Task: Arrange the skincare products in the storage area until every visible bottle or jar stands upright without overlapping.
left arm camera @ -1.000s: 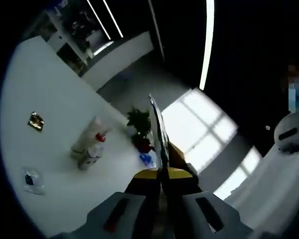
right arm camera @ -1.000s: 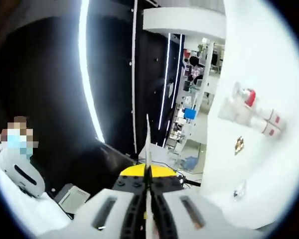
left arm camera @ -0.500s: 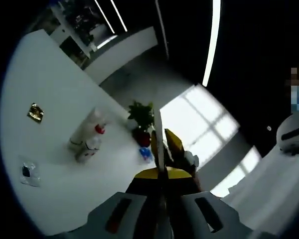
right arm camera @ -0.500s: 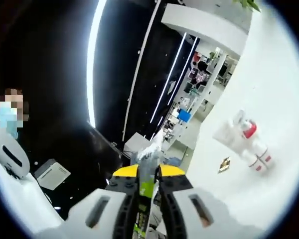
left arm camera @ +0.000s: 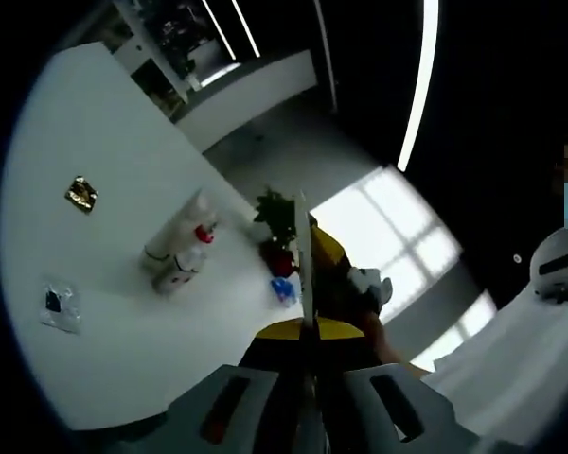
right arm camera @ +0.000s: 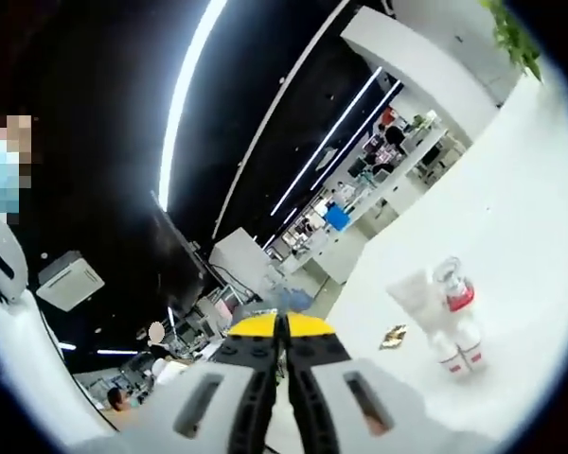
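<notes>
From the left gripper view, nearest to me is my left gripper point(left arm camera: 306, 284), its two jaws pressed together into one thin line rising from the bottom edge, nothing between them. Just behind its tip I see the other, right gripper point(left arm camera: 333, 274) coming in from the right, yellow and black, but I cannot tell its jaw state from here. Beyond that lies the white table point(left arm camera: 95, 142). On its near left sits a small clear sachet point(left arm camera: 57, 306) with a dark patch. Past it, near the table's middle, the skincare bottles point(left arm camera: 177, 255) lie clustered: a pale tube and small bottles with red caps, touching one another and tipped over on their sides as far as I can judge. Farther off is a small gold packet point(left arm camera: 80, 194), well apart from the cluster. Near the table's far edge, beside my jaw tip, stand a green plant point(left arm camera: 278, 216) in a red pot and a little blue item point(left arm camera: 282, 289).

In the right gripper view, my right gripper point(right arm camera: 282, 331) shows its jaws closed flat against each other, holding nothing. Beyond them the skincare bottles point(right arm camera: 445, 317) group on the white table point(right arm camera: 511, 227), with the gold packet point(right arm camera: 394, 334) just beside them. Shelving point(right arm camera: 360, 189) fills the distance.
</notes>
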The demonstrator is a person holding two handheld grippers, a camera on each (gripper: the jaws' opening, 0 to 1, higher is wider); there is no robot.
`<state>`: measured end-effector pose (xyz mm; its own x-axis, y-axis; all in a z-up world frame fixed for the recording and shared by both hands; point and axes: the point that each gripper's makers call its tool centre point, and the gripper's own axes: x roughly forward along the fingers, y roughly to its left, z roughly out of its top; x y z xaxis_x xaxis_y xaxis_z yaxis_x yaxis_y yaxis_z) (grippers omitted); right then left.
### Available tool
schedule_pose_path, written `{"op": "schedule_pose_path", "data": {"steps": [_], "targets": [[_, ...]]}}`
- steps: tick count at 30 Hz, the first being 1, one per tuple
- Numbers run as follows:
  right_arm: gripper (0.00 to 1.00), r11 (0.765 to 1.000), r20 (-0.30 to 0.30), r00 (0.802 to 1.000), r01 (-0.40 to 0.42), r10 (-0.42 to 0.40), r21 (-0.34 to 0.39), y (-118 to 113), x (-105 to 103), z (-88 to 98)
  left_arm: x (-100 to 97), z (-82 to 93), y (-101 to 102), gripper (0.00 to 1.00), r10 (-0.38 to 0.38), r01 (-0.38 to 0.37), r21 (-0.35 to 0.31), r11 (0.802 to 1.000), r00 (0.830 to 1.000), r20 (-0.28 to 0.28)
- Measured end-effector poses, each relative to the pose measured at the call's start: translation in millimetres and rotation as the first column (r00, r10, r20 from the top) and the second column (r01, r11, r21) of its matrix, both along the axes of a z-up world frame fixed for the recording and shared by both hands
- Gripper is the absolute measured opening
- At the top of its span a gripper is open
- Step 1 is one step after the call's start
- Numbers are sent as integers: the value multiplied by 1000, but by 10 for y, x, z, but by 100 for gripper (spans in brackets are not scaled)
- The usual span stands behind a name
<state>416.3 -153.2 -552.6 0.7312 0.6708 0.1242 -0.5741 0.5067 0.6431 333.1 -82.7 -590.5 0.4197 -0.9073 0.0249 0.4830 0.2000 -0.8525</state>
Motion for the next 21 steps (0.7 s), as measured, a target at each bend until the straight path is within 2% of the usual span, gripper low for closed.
{"op": "schedule_pose_path", "data": {"steps": [2,6,8,11,14,17,21], "targets": [[1,998,20,1000,22,-21,-66,-11,15,-50,8,-31,-4,0,3,-2,11,1000,1000,-10],[1,994,14,999,48,-47,-101,-38,36,-108,24,-118,-22,0,10,-9,43,999,1000,-20],[1,987,38,997,77,-73,-143,-62,48,-122,23,-173,-42,0,9,-7,66,998,999,-33],[1,975,51,995,96,-88,-203,-59,61,-172,37,-257,-45,0,24,-16,98,995,997,-80],[1,975,54,994,101,-92,-199,-55,79,-190,56,-291,-34,0,43,-32,94,995,993,-113],[1,970,53,994,102,-93,-220,-46,102,-237,68,-322,-7,0,72,-61,94,994,990,-121],[9,969,37,997,75,-68,-234,-7,97,-280,95,-298,36,0,110,-105,42,994,983,-146]]}}
